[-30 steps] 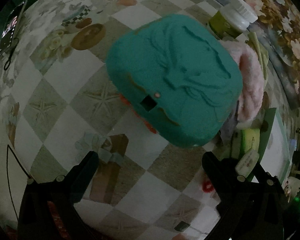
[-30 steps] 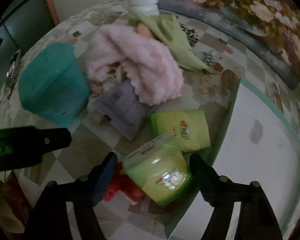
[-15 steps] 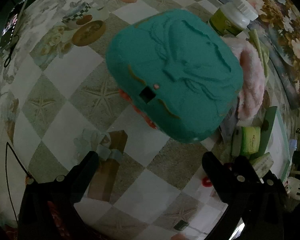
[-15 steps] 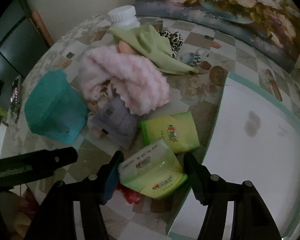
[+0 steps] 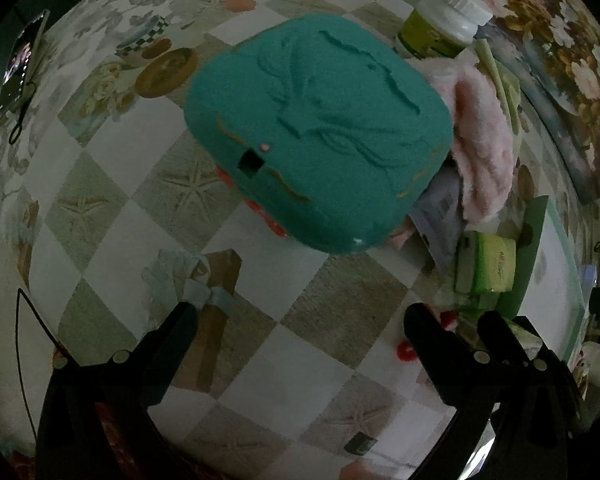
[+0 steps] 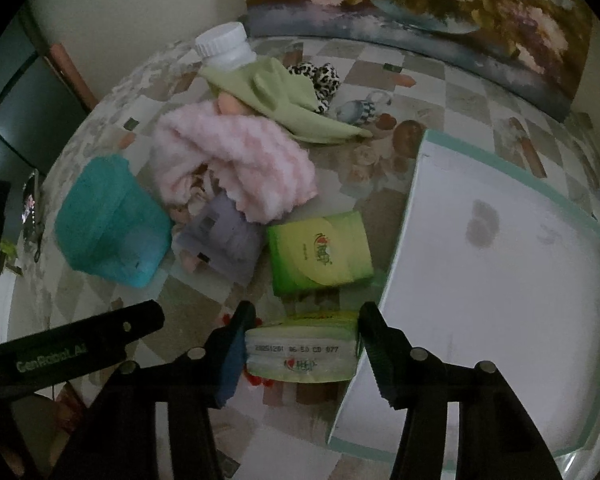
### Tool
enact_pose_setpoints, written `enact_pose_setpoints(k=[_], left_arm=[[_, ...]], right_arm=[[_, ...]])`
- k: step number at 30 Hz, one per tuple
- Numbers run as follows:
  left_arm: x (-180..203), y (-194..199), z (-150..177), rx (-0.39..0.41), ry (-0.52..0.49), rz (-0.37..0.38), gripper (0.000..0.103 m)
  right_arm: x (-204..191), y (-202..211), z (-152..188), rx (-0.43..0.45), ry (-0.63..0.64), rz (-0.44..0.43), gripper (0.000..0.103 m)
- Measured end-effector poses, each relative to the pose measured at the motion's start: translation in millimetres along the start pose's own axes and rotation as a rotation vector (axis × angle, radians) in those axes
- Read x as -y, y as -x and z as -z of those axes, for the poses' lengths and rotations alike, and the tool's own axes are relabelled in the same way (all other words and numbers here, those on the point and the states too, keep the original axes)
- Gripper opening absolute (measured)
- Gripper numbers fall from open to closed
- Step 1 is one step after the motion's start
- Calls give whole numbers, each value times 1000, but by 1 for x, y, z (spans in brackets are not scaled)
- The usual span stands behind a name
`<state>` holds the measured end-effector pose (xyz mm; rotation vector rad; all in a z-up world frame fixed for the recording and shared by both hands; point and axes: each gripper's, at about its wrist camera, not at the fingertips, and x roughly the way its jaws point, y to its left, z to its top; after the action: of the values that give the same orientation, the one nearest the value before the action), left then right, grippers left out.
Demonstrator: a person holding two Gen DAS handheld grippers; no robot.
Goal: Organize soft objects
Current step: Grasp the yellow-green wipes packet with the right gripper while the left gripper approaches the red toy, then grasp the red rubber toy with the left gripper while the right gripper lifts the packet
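While our left tongs (image 5: pixel 298 330) gape empty over the table (image 5: pixel 112 168), our right tongs (image 6: pixel 302 330) have just been closing and now clasp a tissue pack (image 6: pixel 302 354).

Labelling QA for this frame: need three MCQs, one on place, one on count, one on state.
1. Where is the white tray relative to the green tissue pack lying on the table, in the right wrist view?
A. To its right
B. To its left
C. Under it

2. How many green tissue packs show in the right wrist view?
A. One
B. Two
C. Four

3. What is between the right hand-held gripper's fingers?
A. Nothing
B. The pink towel
C. A tissue pack

Key: 1 A, the tray's rim runs right of the pack. 2 B, one lying, one gripped. 3 C, both pads press its ends.
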<state>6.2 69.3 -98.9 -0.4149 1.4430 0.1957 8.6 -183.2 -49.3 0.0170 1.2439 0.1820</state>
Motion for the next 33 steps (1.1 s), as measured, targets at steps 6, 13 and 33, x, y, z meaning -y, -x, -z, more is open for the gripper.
enact_pose_setpoints(k=[6,13,33], left_arm=[[-5,2,2,-7,28,33,103],[-2,4,7,-8,1,41,103],[70,-10,24,-46,-174,43,103]], right_arm=[[4,14,3,31,-29,-15,57],[13,28,3,46,-71,-8,50],[37,55,4,93,-162,-31,50]])
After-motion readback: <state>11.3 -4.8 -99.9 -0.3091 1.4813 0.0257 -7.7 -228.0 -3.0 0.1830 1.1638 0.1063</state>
